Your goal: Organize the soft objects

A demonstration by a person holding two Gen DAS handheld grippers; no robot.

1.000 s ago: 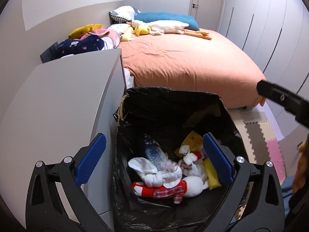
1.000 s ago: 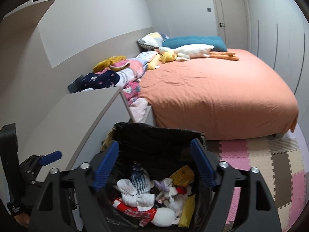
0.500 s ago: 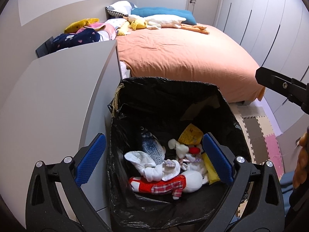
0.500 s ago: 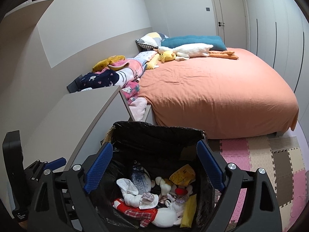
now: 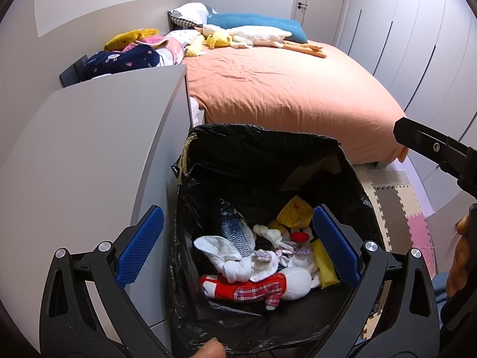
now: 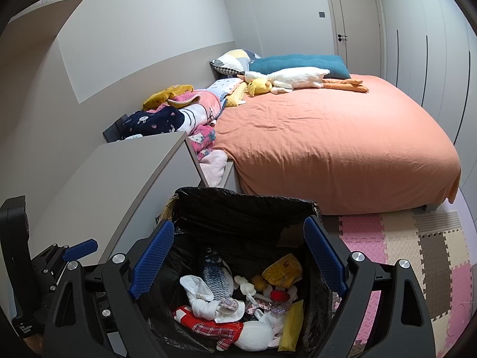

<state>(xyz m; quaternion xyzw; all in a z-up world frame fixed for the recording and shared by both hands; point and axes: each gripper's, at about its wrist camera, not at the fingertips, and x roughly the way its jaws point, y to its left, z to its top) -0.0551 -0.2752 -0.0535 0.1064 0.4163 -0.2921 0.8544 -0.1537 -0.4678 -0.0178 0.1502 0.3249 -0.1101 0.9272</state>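
Note:
A bin lined with a black bag (image 5: 262, 149) (image 6: 244, 205) stands beside a grey cabinet. Inside lie several soft toys: a blue striped fish (image 5: 235, 229) (image 6: 216, 277), a white doll in red plaid (image 5: 256, 288) (image 6: 226, 329), a yellow plush (image 5: 293, 213) (image 6: 281, 270) and white cloth pieces (image 5: 226, 253). My left gripper (image 5: 237, 246) hangs open above the bin, nothing between its blue pads. My right gripper (image 6: 238, 261) is open too, over the same bin, empty. On the bed lie a long white goose plush (image 5: 258, 35) (image 6: 293, 77) and a small yellow duck (image 5: 219, 40) (image 6: 259, 86).
A grey cabinet (image 5: 89, 137) (image 6: 119, 176) flanks the bin on the left. An orange bed (image 5: 283, 89) (image 6: 334, 137) fills the room behind, with folded blankets (image 6: 179, 113) and pillows (image 6: 298, 62) at its far side. Foam floor mats (image 6: 417, 247) lie to the right.
Both grippers have lifted slightly and tilted down toward the bin, so more of its contents show. The right gripper's fingers have spread wider. Nothing was picked up.

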